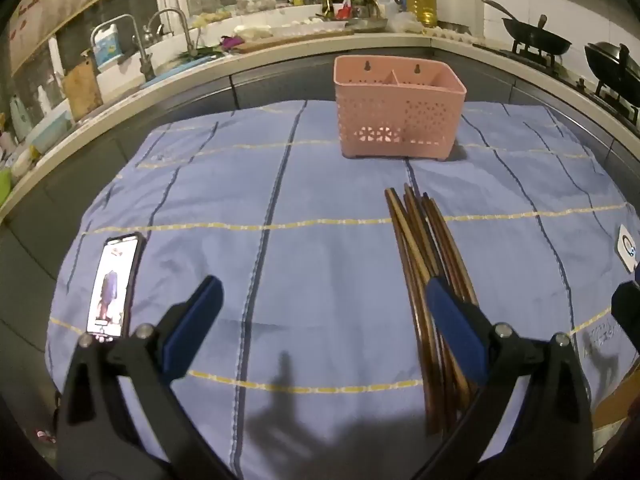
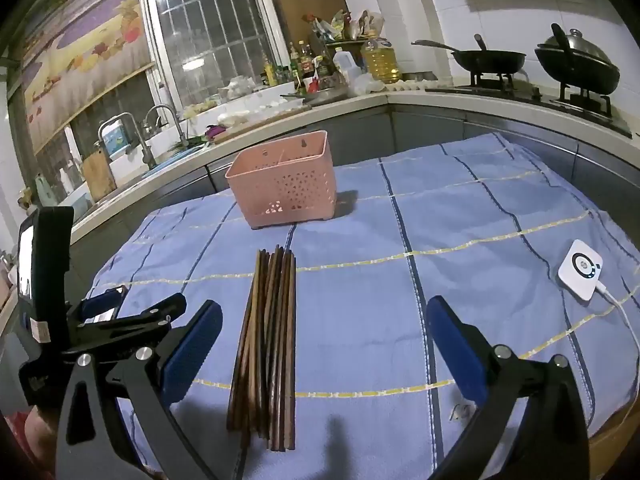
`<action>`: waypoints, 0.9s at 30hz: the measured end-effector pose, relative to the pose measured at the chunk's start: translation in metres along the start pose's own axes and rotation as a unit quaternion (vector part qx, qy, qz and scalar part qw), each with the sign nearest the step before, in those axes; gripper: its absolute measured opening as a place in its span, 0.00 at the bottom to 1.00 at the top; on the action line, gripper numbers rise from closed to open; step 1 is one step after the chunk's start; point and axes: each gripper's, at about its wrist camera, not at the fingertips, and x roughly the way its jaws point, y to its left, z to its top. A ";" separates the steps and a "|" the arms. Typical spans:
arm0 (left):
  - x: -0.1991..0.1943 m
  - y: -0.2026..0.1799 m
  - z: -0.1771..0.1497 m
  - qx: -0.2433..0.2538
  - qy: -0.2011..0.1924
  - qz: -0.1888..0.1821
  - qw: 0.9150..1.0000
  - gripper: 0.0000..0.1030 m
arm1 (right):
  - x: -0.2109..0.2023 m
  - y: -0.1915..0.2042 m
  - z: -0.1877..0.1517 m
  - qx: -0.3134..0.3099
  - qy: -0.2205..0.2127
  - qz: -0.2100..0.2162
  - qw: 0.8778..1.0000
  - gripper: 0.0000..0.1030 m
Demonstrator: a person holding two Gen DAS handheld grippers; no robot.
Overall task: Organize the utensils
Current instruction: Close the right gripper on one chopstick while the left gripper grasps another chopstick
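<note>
Loosely bundled wooden chopsticks (image 2: 266,344) lie before perforated pink basket (image 2: 286,184).

Chopsticks (image 2: 266,344) on cloth (image 2: 360,280), basket (image 2: 284,184) behind them, phone (image 1: 114,284) far left

Near ends of the chopsticks (image 1: 424,264) hidden behind the left gripper's finger (image 1: 456,328), white device (image 1: 629,249) cut off at the right edge, phone (image 1: 114,284) screen content illegible.

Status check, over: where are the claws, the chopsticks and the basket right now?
Both claws open, empty: left claw, right claw. Chopsticks bundled flat on the cloth, untouched. Pink basket beyond them, upright, looks empty. Nothing between.
</note>
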 end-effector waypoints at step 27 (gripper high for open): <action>0.042 0.008 -0.026 -0.010 0.083 -0.088 0.993 0.56 | 0.047 0.002 -0.029 -0.047 0.086 0.037 0.995 0.34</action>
